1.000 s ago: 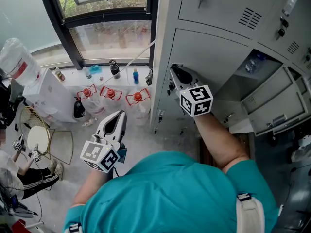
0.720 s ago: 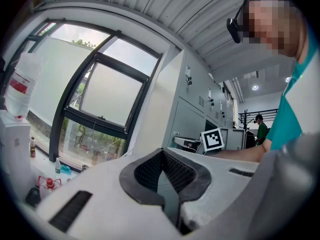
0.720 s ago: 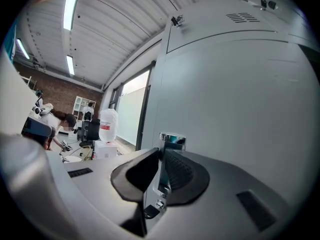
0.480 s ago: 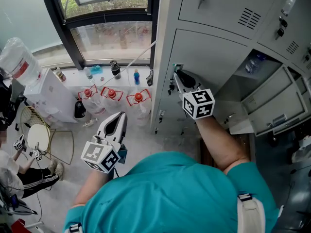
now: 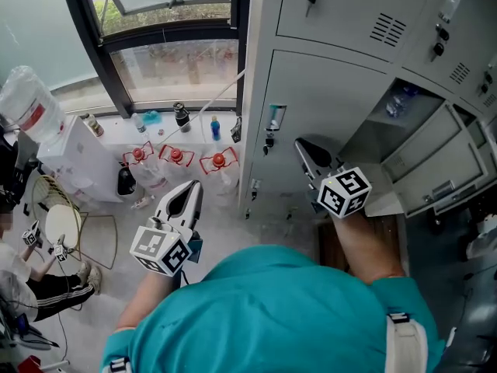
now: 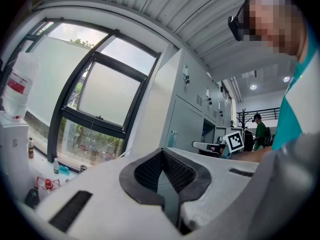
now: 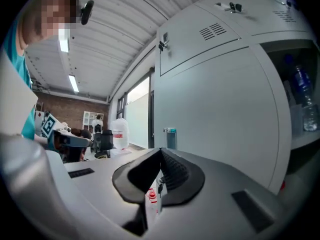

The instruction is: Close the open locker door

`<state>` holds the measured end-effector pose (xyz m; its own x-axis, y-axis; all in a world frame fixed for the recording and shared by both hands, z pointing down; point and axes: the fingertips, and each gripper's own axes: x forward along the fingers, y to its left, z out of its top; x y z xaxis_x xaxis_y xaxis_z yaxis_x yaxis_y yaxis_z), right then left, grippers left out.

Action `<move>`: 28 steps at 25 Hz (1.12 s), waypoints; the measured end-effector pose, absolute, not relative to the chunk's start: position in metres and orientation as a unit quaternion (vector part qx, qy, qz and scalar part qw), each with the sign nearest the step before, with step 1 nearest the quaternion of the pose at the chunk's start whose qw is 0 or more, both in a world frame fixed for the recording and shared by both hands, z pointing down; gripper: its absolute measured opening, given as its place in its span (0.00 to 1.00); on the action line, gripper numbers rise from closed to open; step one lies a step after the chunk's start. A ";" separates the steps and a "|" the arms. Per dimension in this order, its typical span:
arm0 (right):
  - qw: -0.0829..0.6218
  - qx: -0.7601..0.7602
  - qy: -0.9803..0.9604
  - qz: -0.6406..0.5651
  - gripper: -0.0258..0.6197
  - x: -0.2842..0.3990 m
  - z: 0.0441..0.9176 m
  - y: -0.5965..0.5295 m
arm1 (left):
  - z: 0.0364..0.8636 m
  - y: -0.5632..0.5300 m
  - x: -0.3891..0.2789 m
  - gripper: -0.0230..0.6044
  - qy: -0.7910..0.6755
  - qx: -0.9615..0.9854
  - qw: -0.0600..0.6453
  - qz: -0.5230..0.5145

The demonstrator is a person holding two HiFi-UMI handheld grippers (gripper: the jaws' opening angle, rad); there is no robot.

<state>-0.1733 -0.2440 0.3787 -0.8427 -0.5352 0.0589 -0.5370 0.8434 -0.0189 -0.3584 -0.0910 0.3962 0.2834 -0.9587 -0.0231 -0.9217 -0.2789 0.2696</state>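
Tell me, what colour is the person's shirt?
The shirt is teal, shown best in the head view.

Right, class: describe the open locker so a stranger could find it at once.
Start at the grey bank of lockers right of the window. Pass the door with the blue label to the open locker. Only it shows its inside, holding a plastic bottle.

Window side, floor clutter in shot now.
Three red-capped jugs point(image 5: 176, 155) are seen just beyond the left gripper point(image 5: 190, 186); a big water bottle point(image 5: 27, 99) is set well to its left, a window point(image 5: 171, 61) above.
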 end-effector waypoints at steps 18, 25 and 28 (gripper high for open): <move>0.004 0.187 -0.982 0.037 0.04 -0.117 0.381 -0.157 | 0.394 -0.107 -0.342 0.04 -0.572 0.809 0.104 -0.088; 0.009 0.193 -0.980 0.037 0.04 -0.102 0.382 -0.160 | 0.391 -0.108 -0.324 0.04 -0.564 0.815 0.102 -0.088; 0.009 0.199 -0.979 0.037 0.04 -0.088 0.383 -0.162 | 0.390 -0.110 -0.307 0.04 -0.556 0.821 0.102 -0.085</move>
